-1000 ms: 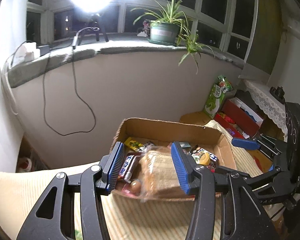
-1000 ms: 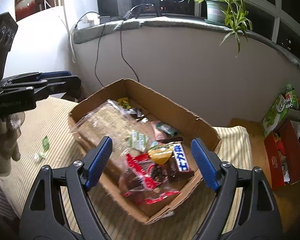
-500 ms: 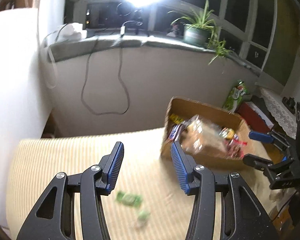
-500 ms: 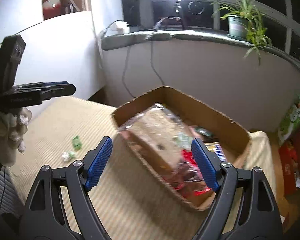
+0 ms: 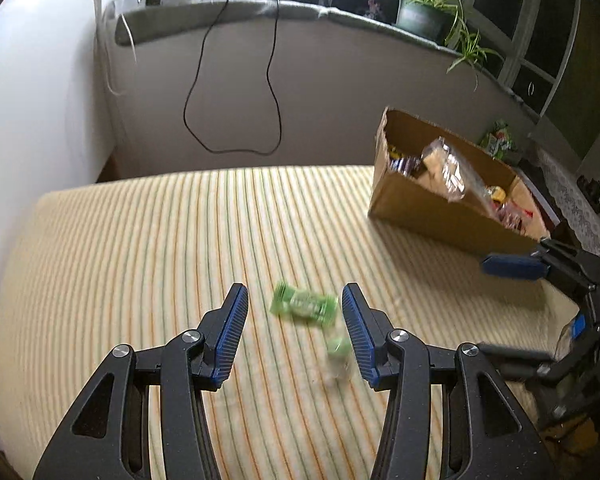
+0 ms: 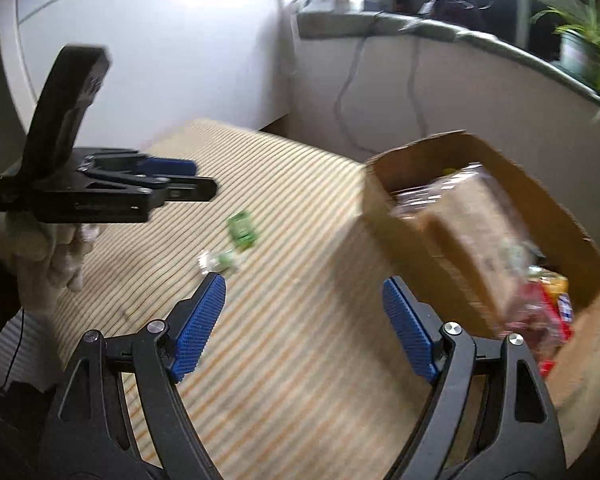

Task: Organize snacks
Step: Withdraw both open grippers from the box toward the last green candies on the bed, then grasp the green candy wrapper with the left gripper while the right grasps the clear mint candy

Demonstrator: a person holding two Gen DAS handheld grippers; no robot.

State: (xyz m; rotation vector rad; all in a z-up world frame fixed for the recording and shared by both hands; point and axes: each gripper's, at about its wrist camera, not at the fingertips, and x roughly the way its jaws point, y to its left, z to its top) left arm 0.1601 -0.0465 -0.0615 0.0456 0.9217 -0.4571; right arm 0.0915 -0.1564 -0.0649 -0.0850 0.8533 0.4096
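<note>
Left gripper point(image 5: 295, 336) jaws apart over green candy point(image 5: 304, 304), print blurred; right gripper point(image 6: 304, 328) jaws apart, empty

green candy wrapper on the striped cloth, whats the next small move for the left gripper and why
Probably lower the open left gripper straight onto the green candy wrapper and close. The wrapper lies loose on the striped cloth, framed between the blue pads, outside the brown cardboard box of snacks.

Left gripper point(image 5: 295, 334) jaws spread wide, right gripper point(image 6: 304, 326) jaws likewise, both empty
</note>
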